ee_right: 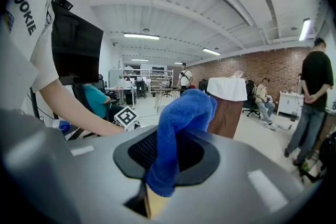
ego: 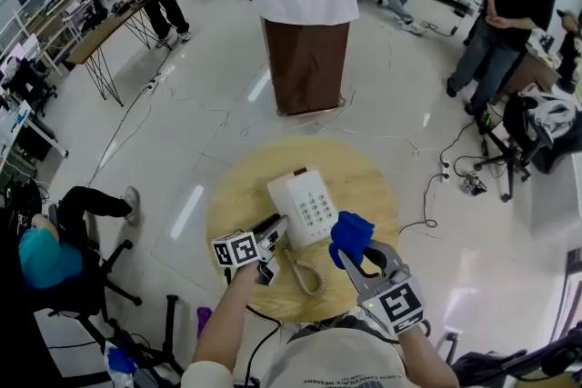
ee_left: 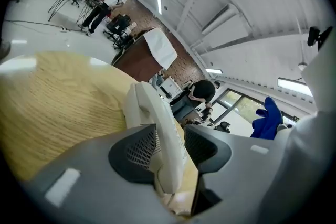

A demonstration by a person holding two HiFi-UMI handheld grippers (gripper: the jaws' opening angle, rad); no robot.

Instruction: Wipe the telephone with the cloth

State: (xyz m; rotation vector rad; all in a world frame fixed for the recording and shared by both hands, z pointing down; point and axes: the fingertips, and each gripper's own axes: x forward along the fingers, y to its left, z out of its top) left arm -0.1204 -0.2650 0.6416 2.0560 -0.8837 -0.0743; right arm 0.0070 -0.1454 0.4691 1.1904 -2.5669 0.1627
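From the head view, the telephone sits mid-table, with your left gripper at its near-left edge and your right gripper just to its right, a blue cloth bunched at the tip. Only the left gripper view shows what's between those jaws: the white handset lies there, with the jaws standing wide and a gap on one side, so nothing is clamped. Only the right gripper view shows the cloth pinched tight between closed jaws, its free end flopping over the top. That view looks level across the room, not down at the table, so the right gripper is lifted and the cloth is off the phone. Your bare left forearm reaches forward and low, aiming that gripper up-right toward the phone. The coiled cord trails toward you.
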